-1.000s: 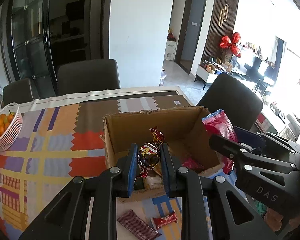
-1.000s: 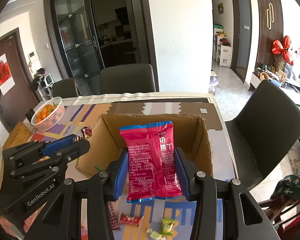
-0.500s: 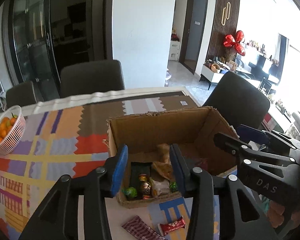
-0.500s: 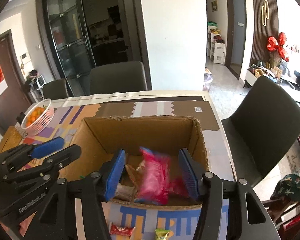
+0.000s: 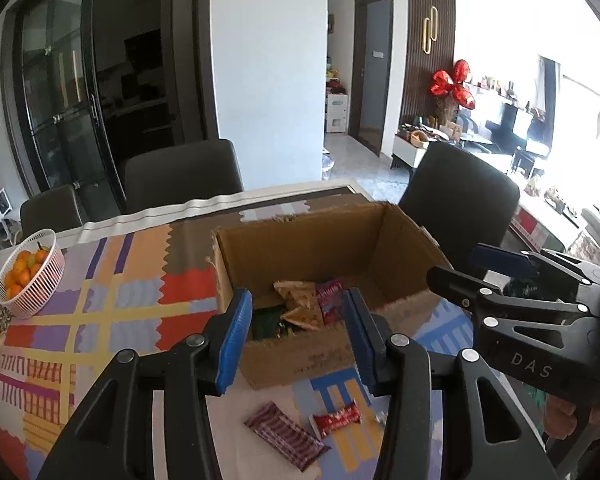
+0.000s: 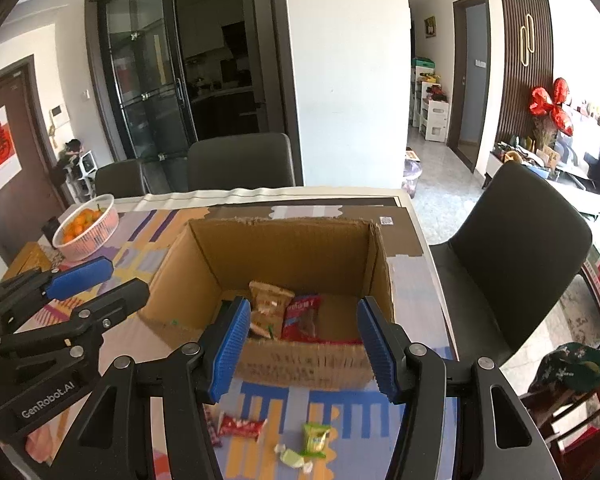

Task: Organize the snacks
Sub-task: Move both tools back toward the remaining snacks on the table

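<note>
1. Left gripper (image 5: 296, 334): lower centre of its own view, blue-padded jaws spread wide, nothing between them. It hangs above the near wall of the box. It also shows at the left edge of the right-wrist view.
2. Right gripper (image 6: 302, 350): lower centre of its view, jaws spread wide and empty, framing the near wall of the box. It shows at the right edge of the left-wrist view.
3. Cardboard box (image 6: 300, 244): centre of frame, top open, standing on the patterned tablecloth (image 5: 100, 300).
4. Box contents: a tan snack bag (image 6: 269, 306) and a red snack packet (image 6: 302, 318) side by side on the floor of the box; a green packet (image 5: 266, 320) at the left near corner.
5. Loose snacks on the cloth in front of the box, lower frame: a dark red striped bar (image 5: 286, 436), a small red wrapper (image 5: 337, 418), a green candy (image 6: 316, 438), a pale wrapped sweet (image 6: 292, 458).
6. White basket of oranges (image 5: 30, 272): left edge, well apart from the box.
7. Dark chairs (image 6: 240, 162): along the far side and the right end of the table.
</note>
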Demonstrator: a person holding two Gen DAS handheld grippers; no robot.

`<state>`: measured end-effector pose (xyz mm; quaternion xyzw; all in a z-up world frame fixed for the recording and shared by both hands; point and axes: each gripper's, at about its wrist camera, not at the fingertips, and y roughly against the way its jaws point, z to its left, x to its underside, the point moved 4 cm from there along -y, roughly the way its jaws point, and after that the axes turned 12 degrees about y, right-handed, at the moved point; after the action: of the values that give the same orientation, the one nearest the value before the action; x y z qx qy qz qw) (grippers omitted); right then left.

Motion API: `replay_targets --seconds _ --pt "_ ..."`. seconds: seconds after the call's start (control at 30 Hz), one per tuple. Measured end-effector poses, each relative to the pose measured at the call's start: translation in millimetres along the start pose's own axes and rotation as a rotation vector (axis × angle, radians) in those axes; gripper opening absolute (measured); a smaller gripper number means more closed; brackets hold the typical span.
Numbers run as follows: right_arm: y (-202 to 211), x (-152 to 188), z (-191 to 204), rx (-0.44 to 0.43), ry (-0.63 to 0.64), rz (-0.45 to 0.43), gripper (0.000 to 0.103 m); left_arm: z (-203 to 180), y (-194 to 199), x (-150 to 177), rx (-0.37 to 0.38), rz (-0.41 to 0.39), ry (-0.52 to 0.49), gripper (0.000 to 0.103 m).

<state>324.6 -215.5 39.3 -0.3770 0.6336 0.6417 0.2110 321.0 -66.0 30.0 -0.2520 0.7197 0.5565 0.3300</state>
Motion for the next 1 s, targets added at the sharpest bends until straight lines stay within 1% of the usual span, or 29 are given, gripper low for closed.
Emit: replay_targets --seconds 0.27,0.4,0.53,0.63,0.8,1.0 --pt "9 34 9 -0.015 0.004 0.044 0.057 -7 5 33 -0.001 0.050 -0.024 0.047" --pt "7 55 14 -0.019 0.007 0.076 0.057 -10 3 53 -0.007 0.080 -0.038 0.047" --pt "1 75 18 -0.026 0.011 0.116 0.057 -9 -4 75 -0.021 0.112 -0.055 0.047" --pt "-4 89 20 -0.015 0.020 0.144 0.057 -9 -9 90 -0.022 0.131 -0.070 0.047" --pt "-13 111 24 -0.021 0.024 0.185 0.057 -9 -19 116 -0.003 0.179 -0.086 0.047" --pt "-26 132 29 -0.036 0.028 0.235 0.057 -9 -34 136 0.012 0.230 -0.114 0.047"
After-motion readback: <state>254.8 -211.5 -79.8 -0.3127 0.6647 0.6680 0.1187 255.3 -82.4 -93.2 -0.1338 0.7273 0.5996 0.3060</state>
